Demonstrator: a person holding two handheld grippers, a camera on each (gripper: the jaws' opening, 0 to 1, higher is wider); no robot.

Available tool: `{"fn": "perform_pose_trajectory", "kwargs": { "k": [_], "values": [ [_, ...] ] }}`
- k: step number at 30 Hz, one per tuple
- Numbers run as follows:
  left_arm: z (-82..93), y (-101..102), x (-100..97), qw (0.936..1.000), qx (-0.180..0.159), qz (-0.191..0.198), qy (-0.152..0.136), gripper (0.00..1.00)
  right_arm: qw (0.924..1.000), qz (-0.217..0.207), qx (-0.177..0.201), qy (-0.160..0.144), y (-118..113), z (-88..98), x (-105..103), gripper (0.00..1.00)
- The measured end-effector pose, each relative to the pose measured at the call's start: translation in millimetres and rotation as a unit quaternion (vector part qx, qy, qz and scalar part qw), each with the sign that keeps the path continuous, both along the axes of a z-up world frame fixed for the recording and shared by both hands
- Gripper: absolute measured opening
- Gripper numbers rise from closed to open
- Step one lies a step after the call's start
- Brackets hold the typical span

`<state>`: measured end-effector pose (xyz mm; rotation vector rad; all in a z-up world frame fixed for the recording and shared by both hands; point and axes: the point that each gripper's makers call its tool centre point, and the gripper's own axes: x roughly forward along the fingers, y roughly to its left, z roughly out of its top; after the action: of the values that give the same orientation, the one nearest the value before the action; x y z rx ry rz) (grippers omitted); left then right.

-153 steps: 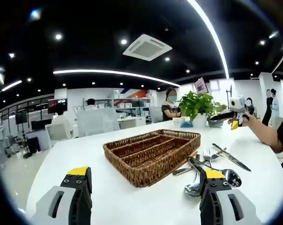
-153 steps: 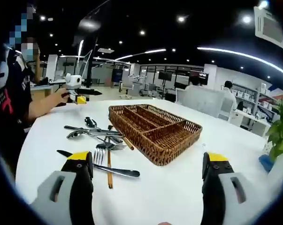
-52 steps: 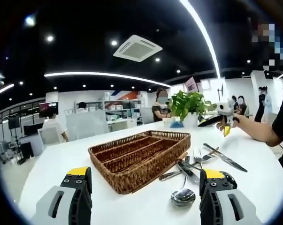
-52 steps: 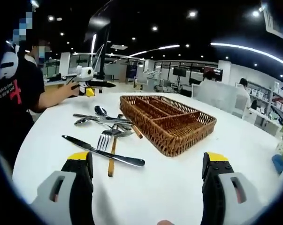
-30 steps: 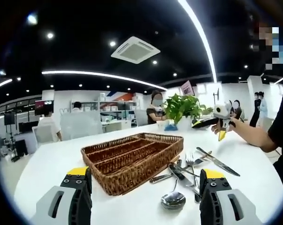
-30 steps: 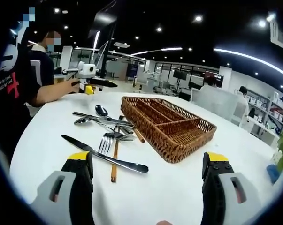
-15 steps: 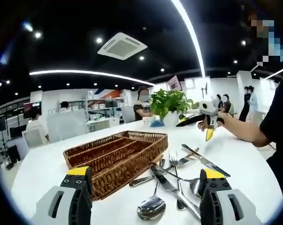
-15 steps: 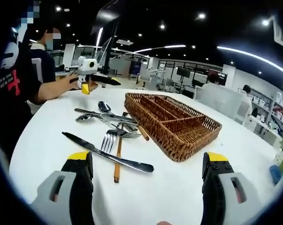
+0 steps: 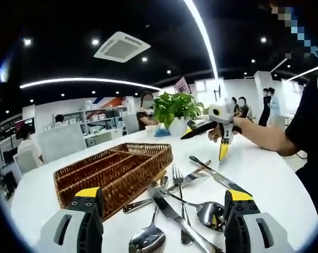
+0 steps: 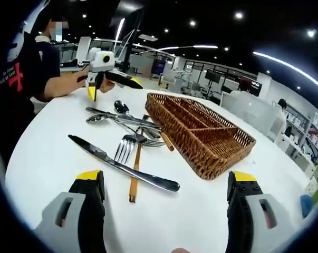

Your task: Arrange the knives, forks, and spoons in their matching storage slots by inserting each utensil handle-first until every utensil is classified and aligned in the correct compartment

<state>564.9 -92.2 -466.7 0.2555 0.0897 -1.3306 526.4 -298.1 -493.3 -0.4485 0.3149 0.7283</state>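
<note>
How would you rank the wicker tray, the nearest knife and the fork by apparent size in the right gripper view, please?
1. Wicker tray, clearly largest.
2. Knife, long and nearest the camera, which may flatter it.
3. Fork, smallest; its handle end is hidden among other cutlery.

The basket (image 10: 201,134) is brown woven wicker with a tight plaited rim, set on a plain white table (image 10: 48,158). Left of the basket lie silver, shiny utensils: a knife (image 10: 122,168), a fork (image 10: 124,147) and spoons (image 10: 119,108); a slim orange-brown stick (image 10: 135,171) lies among them. In the left gripper view a mirror-bright spoon (image 9: 148,240) sits just beside the basket. Beyond the basket, a plant (image 9: 174,105) has green leaves. Both grippers' jaws are black and grey with yellow tips.
</note>
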Motion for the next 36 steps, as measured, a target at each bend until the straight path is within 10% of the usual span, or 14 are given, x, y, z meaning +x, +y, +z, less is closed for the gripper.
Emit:
{"fn": "perform_pose_trajectory", "kwargs": {
  "k": [9, 18, 29, 36],
  "values": [
    [4.2, 20, 21.4, 0.9991, 0.000, 0.041, -0.012, 1.00, 0.9997, 0.022, -0.013, -0.003, 11, 3.2, -2, 0.97],
    [18.2, 95, 68.1, 0.9920, -0.028, 0.123, -0.010, 1.00, 0.9992, 0.029, -0.028, -0.007, 13, 28.7, 1, 0.97],
    [43.6, 99, 68.8, 0.9870, -0.071, 0.141, -0.027, 1.00, 0.9976, 0.047, -0.048, -0.018, 5, 100.3, -7, 0.97],
    [55.4, 106, 73.8, 0.9824, -0.098, 0.156, -0.033, 1.00, 0.9964, 0.080, -0.020, -0.020, 30, 79.0, -12, 0.92]
  ]
}}
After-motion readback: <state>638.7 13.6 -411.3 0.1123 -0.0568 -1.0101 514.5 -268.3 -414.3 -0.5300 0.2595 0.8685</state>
